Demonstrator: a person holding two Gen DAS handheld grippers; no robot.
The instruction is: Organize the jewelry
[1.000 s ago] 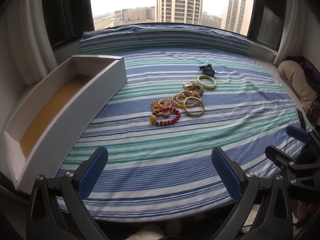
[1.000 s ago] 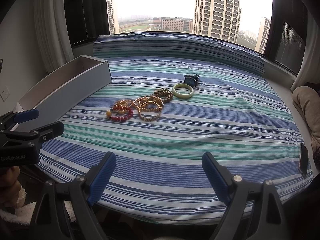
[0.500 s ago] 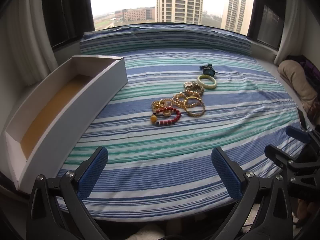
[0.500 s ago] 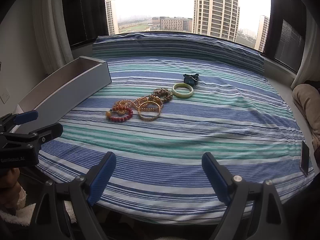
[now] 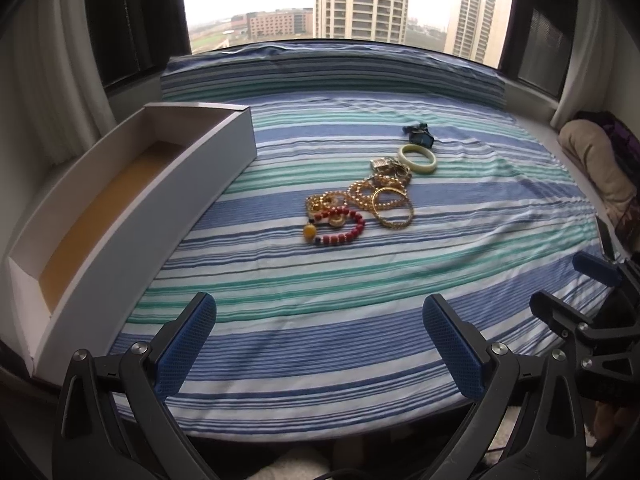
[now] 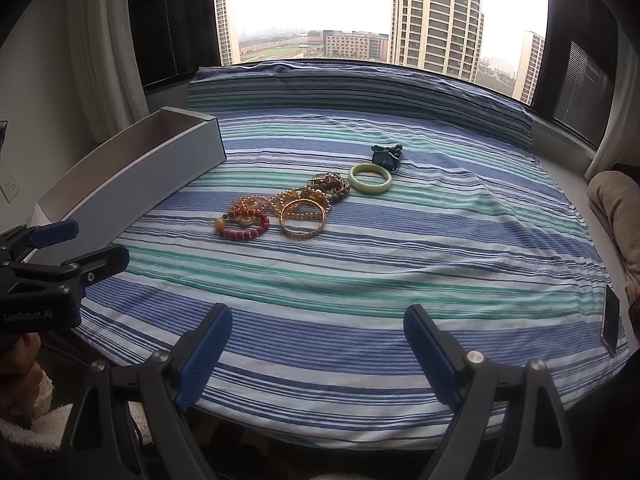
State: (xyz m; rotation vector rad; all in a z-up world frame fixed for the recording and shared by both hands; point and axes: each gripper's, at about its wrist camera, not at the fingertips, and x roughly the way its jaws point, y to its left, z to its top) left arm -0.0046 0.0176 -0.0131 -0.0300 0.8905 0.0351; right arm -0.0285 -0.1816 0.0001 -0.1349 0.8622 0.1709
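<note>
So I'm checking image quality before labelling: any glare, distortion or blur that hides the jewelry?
Left wrist view: the bright overcast window washes out the sky, fisheye bends the striped blue-green bedspread, yet the red beaded bracelet stays sharp. Right wrist view: same curving, dim corners, pale green bangle clear, dark blue trinket too small to identify.

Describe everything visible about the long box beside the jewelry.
The box is long, narrow and open-topped, with plain white walls that look like cardboard or thin board and a tan-yellow floor. Nothing shows inside it. It lies flat along the left edge of the striped sheet, its far end level with the jewelry pile but apart from it. Neither gripper touches it. From the right wrist view only its grey-looking outer wall and a strip of the inside show.
</note>
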